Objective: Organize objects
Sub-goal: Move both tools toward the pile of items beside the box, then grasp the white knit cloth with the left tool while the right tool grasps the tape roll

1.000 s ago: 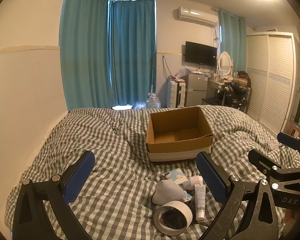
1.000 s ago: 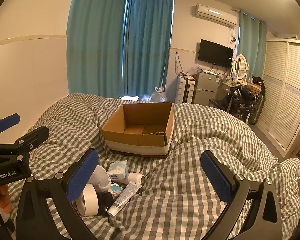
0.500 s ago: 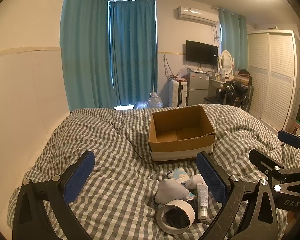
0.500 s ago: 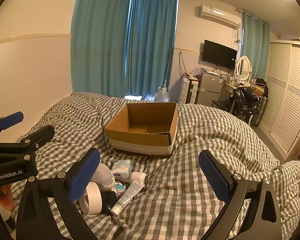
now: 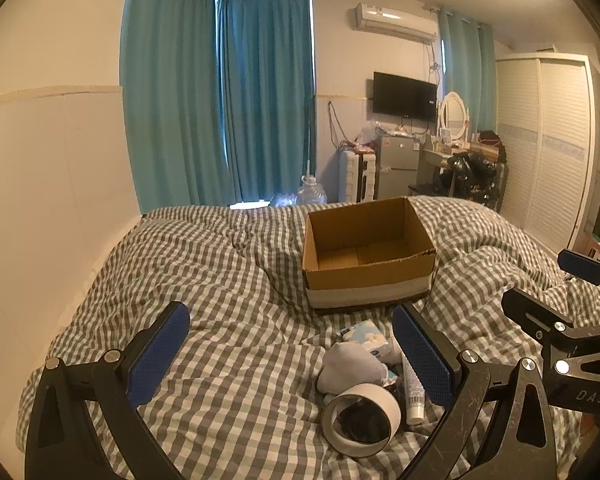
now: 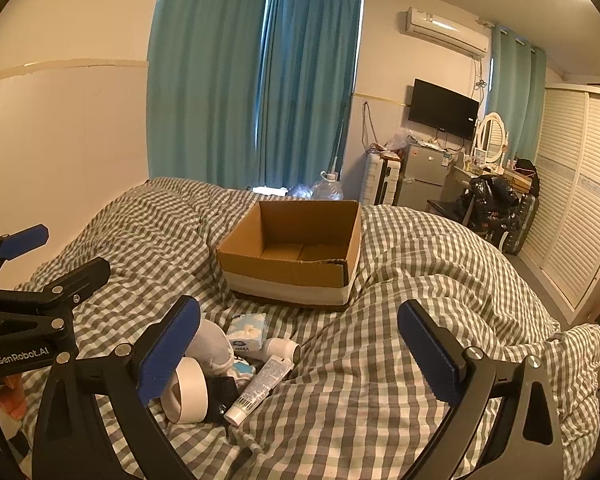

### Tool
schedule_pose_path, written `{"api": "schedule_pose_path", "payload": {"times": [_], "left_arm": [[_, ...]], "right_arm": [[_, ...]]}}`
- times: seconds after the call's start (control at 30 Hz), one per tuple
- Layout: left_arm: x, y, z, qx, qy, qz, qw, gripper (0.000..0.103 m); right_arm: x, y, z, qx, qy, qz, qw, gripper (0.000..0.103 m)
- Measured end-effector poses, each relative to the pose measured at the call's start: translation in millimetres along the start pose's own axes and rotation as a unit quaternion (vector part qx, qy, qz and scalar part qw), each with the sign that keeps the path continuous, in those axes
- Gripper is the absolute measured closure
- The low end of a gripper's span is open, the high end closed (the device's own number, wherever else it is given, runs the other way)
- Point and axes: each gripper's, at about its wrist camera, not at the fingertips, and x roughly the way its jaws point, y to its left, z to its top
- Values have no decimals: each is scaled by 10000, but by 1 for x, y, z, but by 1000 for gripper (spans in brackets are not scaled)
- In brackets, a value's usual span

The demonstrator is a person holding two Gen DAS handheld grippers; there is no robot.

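Left gripper (image 5: 288,354): fingers spread wide, holding nothing, raised over the bed (image 5: 228,280) just left of the heap of small things.
Right gripper (image 6: 300,348): fingers likewise released and empty; the heap sits by its left finger.
Heap: tape roll (image 5: 362,414) on its edge, tube (image 6: 260,386) lying flat with its cap toward the camera, tissue pack (image 6: 247,332), white bottle (image 6: 280,350) on its side, a grey-white soft bundle (image 5: 350,368); all touching or overlapping in a hollow of the quilt.
Box (image 5: 366,252): open-topped and looks empty, upright beyond the heap, likely the place the things are meant to go.
Why so: both grippers look poised for a first pick, nothing yet taken.
Edges and room: the box's near wall stands between heap and inside, so a carried thing must clear it; open quilt lies left and right; soft folds could tip the roll.
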Motion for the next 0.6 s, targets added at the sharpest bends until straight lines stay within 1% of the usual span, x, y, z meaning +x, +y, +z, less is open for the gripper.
{"api": "schedule_pose_path", "payload": {"times": [0.13,0.27,0.37,0.47,0.57,0.6], "left_arm": [[6,4,-7,33,141,36,9999,0],[20,9,-22,40,439,38,9990,0],[33,13,-34,59,662,64,9978,0],[43,16,-43,64,802,100,9967,0],[49,21,-50,36,918,143,9957,0],[51,23,-51,16,953,152,9953,0]], "right_arm": [[7,8,-8,-129,211,186,9995,4],[25,20,-25,-283,624,344,9971,4],[42,31,-39,-404,910,479,9939,4],[54,40,-49,-454,1119,618,9908,4],[74,48,-59,-392,1395,896,9854,4],[79,52,-61,-378,1478,938,9838,7]]}}
